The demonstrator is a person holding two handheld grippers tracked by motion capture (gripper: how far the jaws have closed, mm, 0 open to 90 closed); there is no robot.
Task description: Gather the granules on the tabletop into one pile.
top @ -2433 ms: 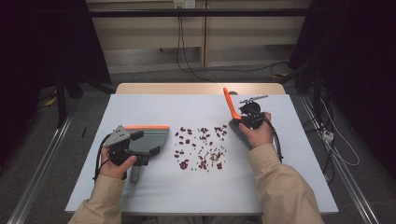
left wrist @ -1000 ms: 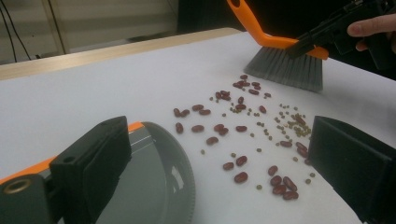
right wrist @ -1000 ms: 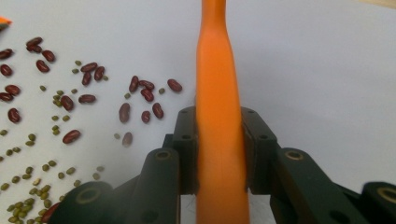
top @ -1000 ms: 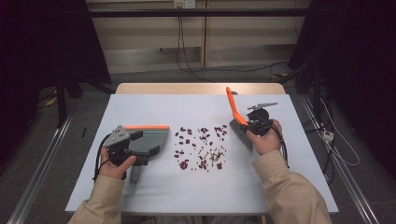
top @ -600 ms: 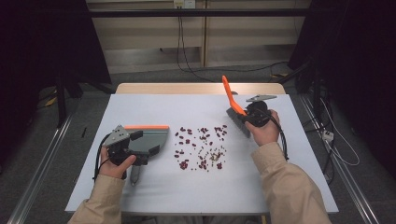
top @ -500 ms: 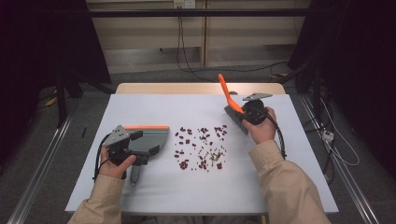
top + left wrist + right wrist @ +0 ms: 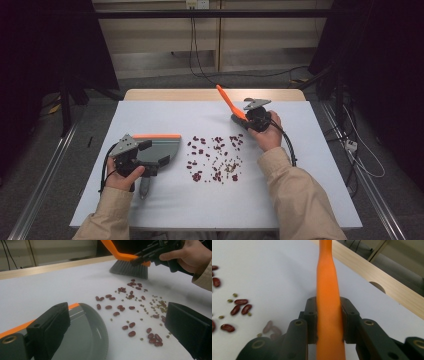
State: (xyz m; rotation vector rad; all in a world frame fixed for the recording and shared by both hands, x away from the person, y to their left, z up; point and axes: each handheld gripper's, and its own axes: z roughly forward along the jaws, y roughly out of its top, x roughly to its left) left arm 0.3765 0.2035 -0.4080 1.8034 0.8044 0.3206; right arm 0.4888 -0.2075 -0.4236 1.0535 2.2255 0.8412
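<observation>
A: From the high view, what do the tongs hold?

B: The right tongs point(image 7: 239, 119) are clamped on the orange plastic hand brush point(image 7: 227, 102), whose handle slants up and away from them. The left tongs point(image 7: 150, 161) hold the grey plastic dustpan with an orange edge point(image 7: 159, 146), lying flat on the pale tabletop point(image 7: 160, 115). Between the two tongs lie the scattered dark red beans and small green peas point(image 7: 215, 157), just beside the dustpan's open side and near the brush.

A: And the left gripper view?

B: Its black jaws stand apart at the bottom corners, the dustpan's curved lip between them on the near side. I cannot tell from here whether they press on the pan. The beans and peas point(image 7: 130, 307) spread beyond the lip, and past them the brush's grey bristles point(image 7: 128, 268) touch the tabletop by the farthest beans, held by the right tongs point(image 7: 140, 258).

A: The right gripper view?

B: Both jaws pinch the orange handle point(image 7: 327, 302), which runs straight up between them. Some beans point(image 7: 237, 307) lie to their left.
</observation>
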